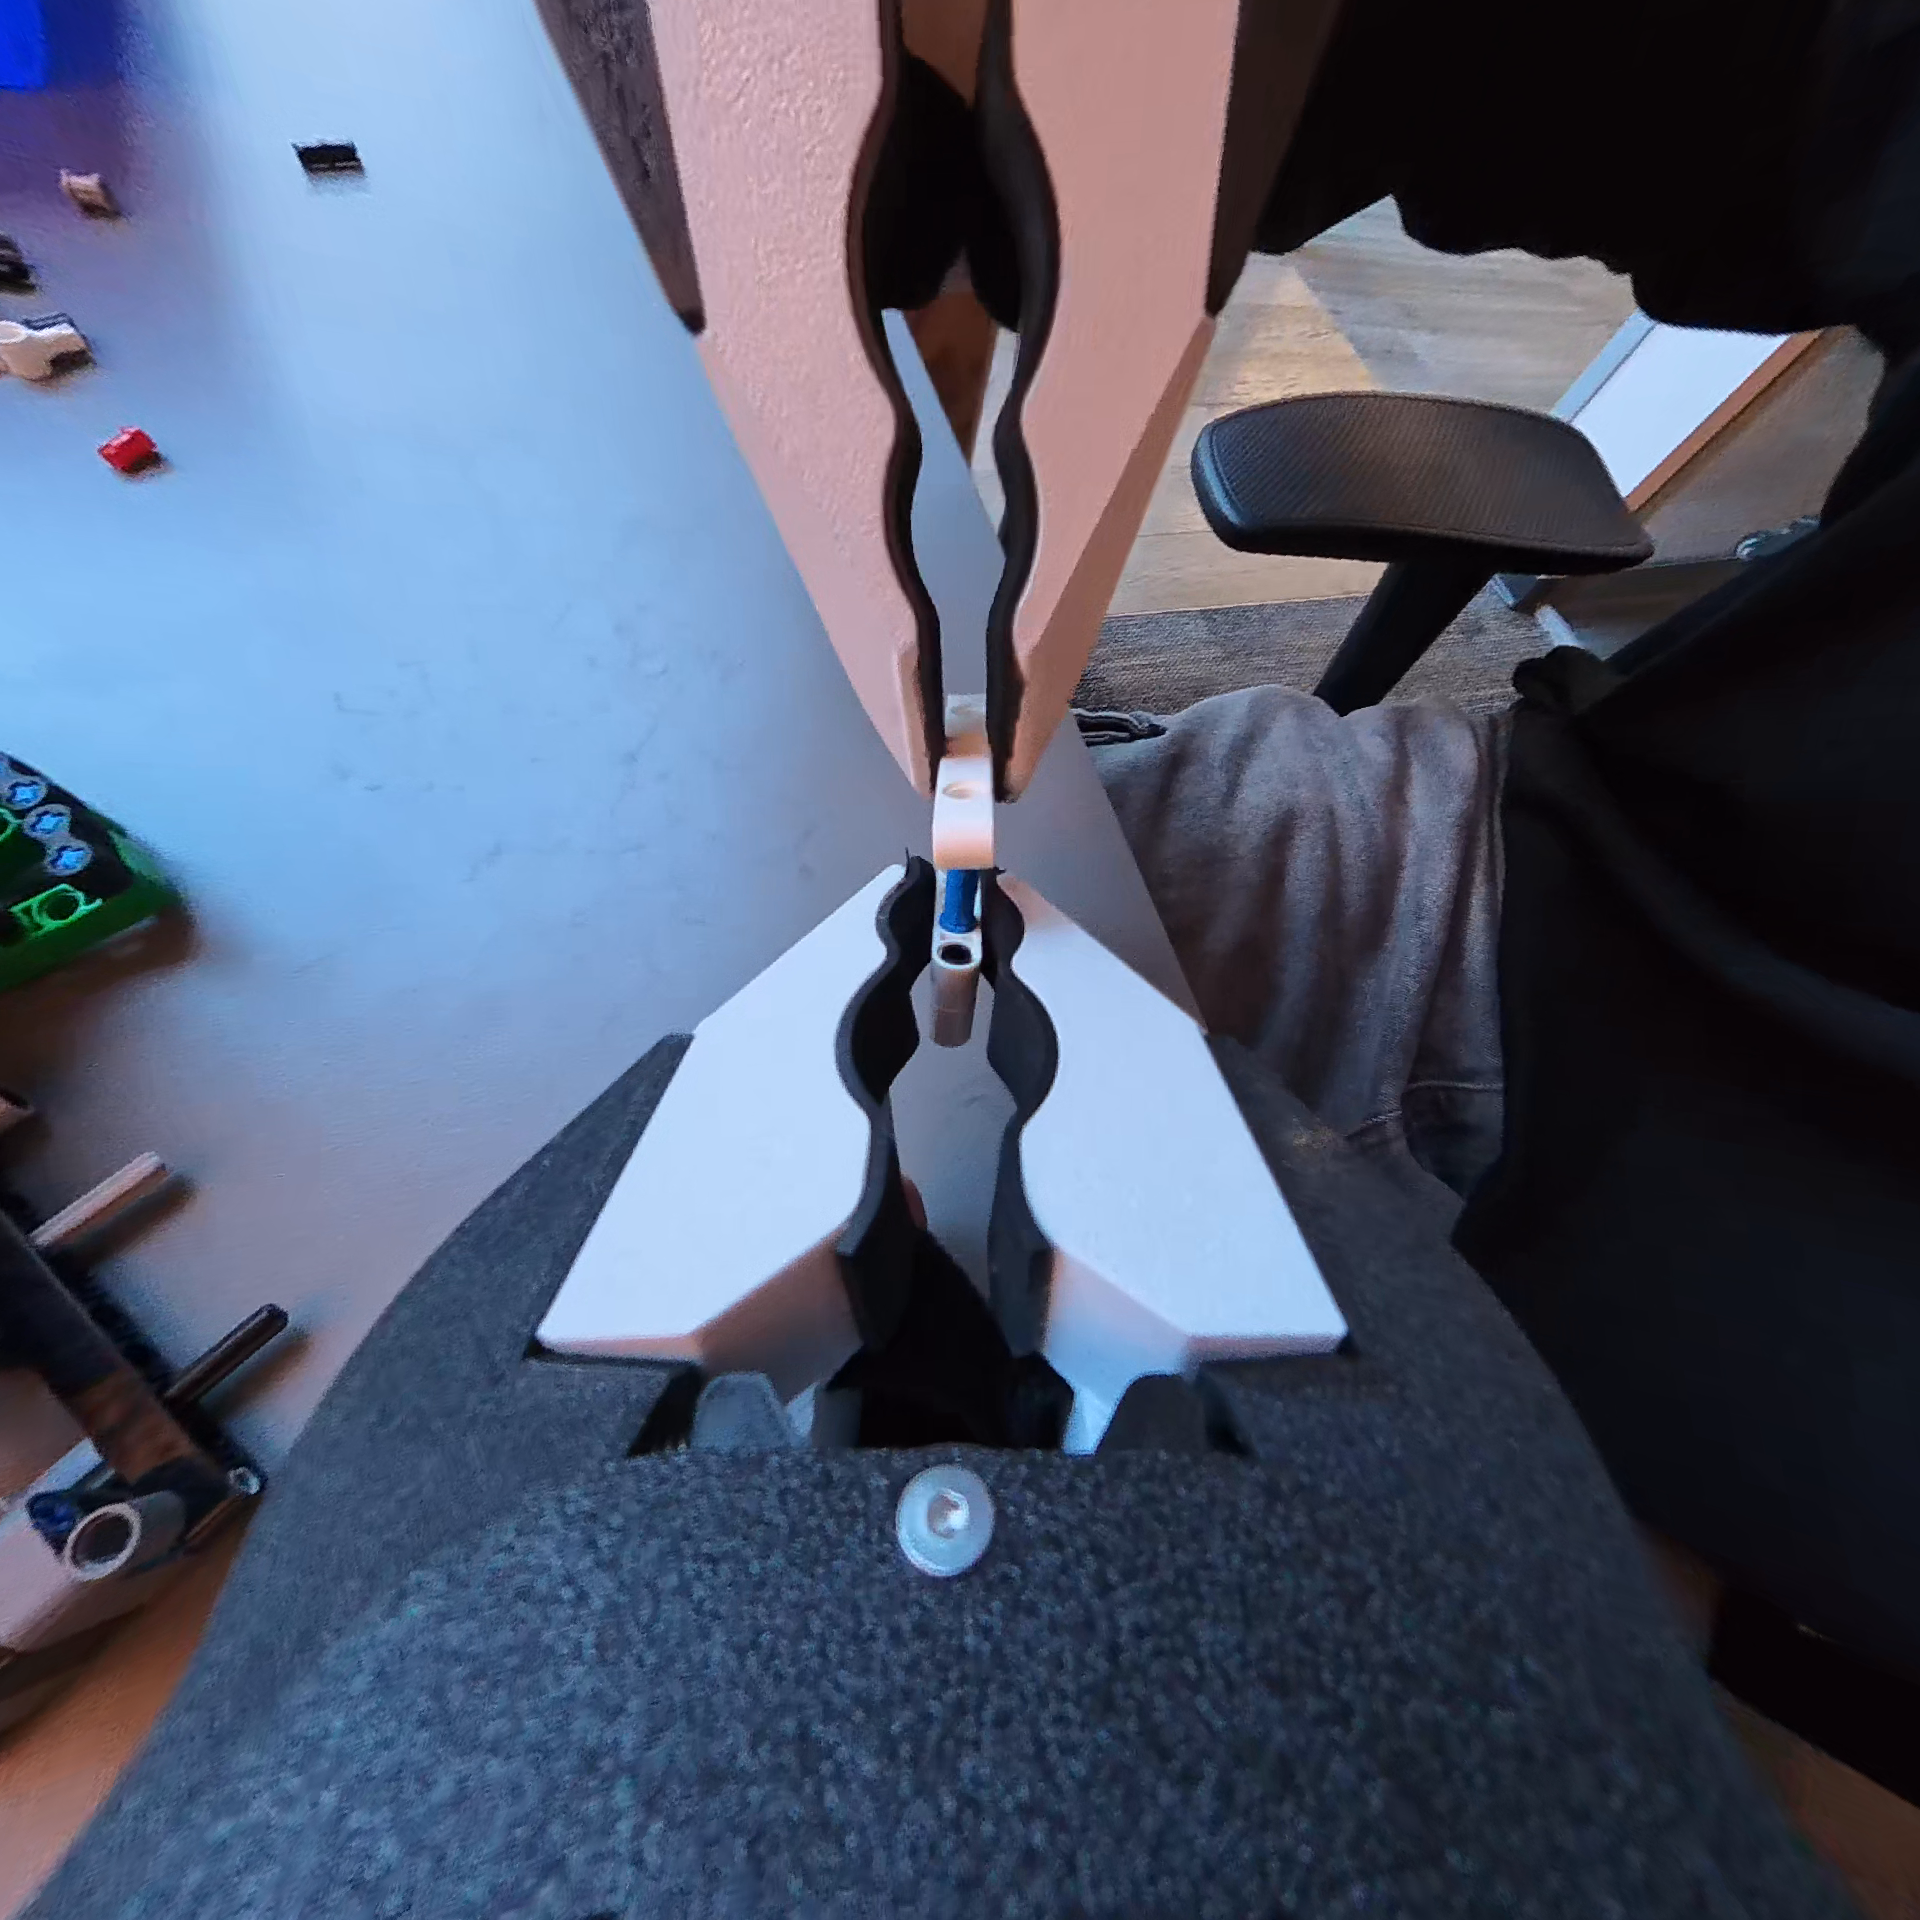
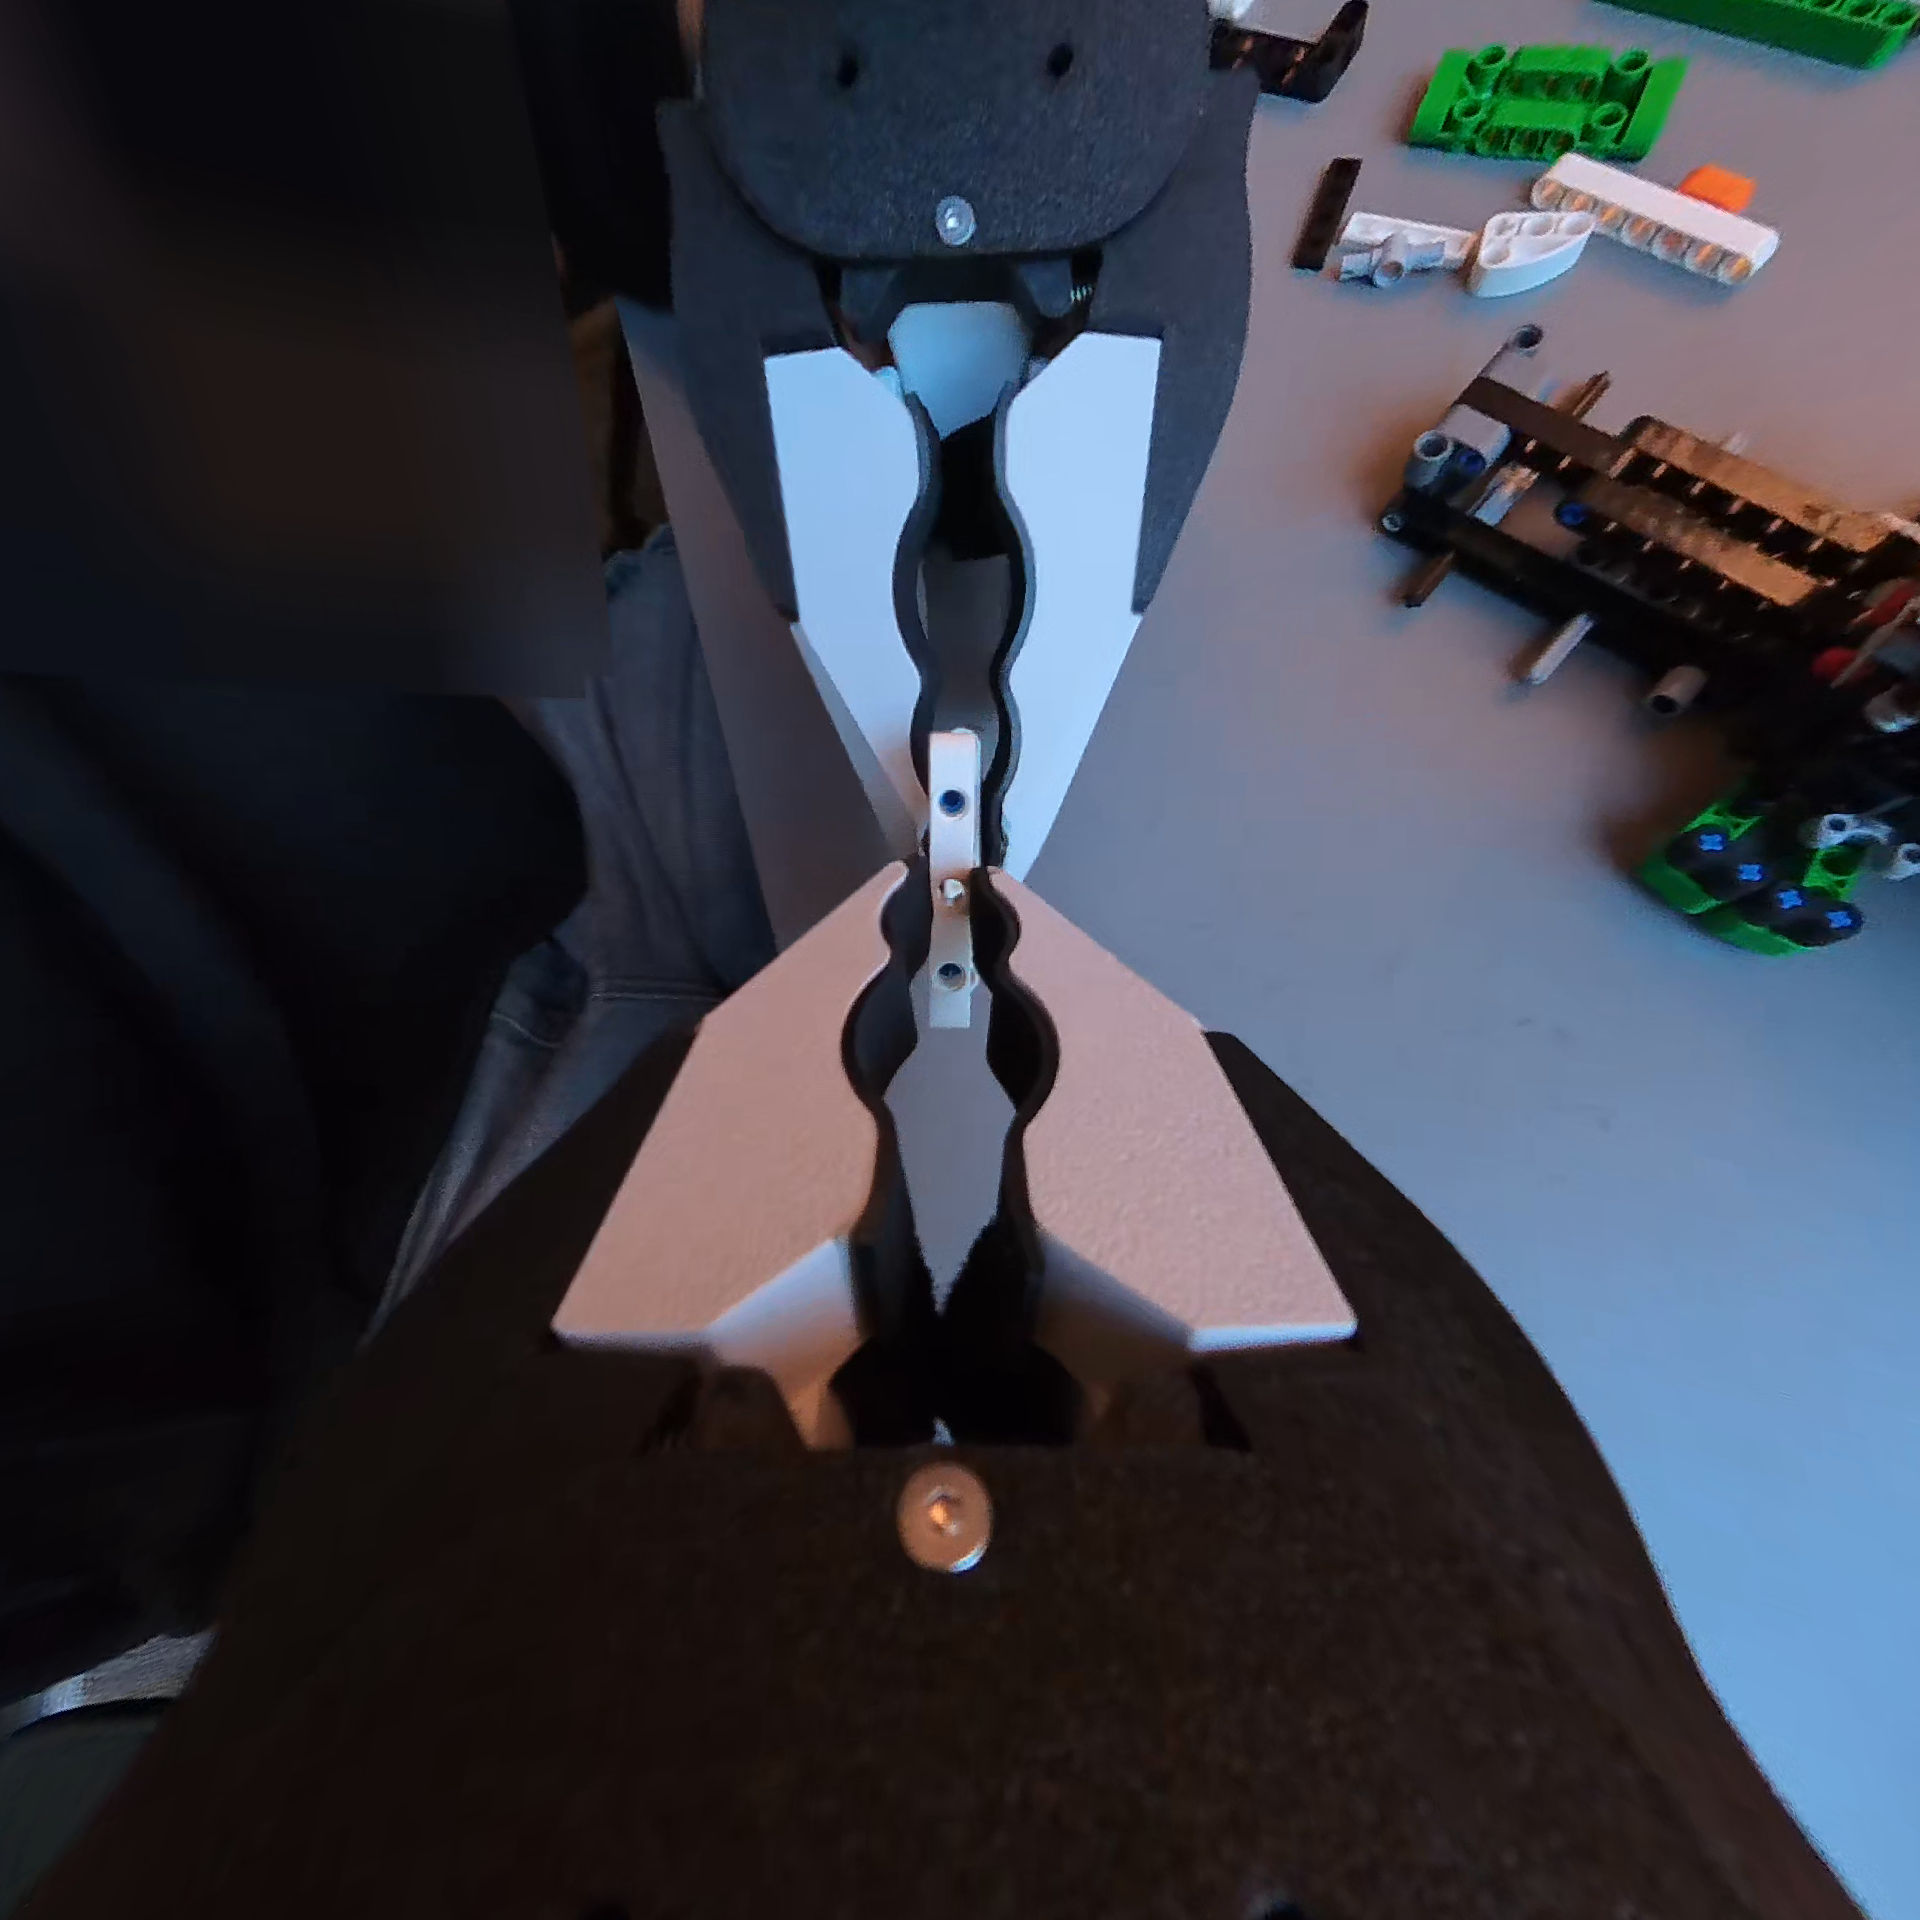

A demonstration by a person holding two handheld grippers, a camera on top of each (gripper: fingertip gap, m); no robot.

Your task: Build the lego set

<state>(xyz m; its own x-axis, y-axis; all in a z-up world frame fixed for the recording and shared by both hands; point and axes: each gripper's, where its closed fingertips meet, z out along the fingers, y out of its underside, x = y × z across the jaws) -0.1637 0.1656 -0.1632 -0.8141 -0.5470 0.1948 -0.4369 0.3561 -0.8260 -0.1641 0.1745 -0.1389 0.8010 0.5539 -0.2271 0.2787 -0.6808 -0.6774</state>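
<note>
Above the desk [image 1: 416, 623] edge, the left hand-held gripper [image 1: 956, 914] pinches a grey connector with blue pin [image 1: 954, 961]; the right hand-held gripper [image 2: 951, 894] clamps a white holed beam [image 2: 952, 883], partly hidden where they meet.

Grey table [image 2: 1351, 1039]: loose lego pieces [image 2: 1548, 99], black assembly [image 2: 1662, 540].
</note>
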